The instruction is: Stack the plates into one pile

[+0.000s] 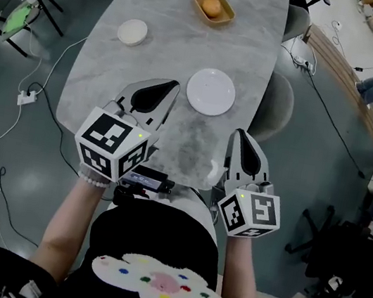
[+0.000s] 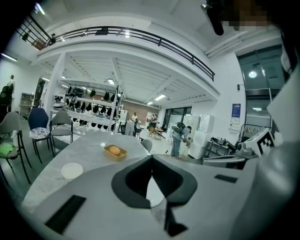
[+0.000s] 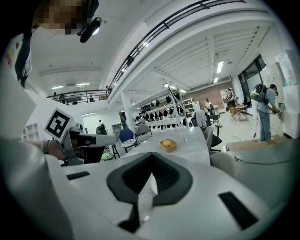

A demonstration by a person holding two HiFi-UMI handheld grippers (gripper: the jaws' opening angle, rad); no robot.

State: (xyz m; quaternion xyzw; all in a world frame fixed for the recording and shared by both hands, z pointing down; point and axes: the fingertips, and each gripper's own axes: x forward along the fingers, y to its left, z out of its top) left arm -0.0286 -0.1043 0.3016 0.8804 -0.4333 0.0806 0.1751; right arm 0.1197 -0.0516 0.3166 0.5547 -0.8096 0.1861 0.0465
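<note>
A grey marbled oval table [image 1: 109,60] stands on a dark grey floor [image 1: 32,174], black-legged chairs [image 1: 15,16] beside it. A black-railed gallery [image 2: 140,33] runs overhead.

The person wears a black top [image 1: 157,236] bearing a white splash-shaped patch [image 1: 158,291] dotted red, yellow, blue and green round a pink middle, and a white bead bracelet [image 1: 92,179] on the left wrist. The left gripper [image 1: 174,85] and right gripper [image 1: 239,132] have pale grey shells with black teardrop inlays; each carries a white cube [image 1: 112,142] with black square markers and a green light
</note>
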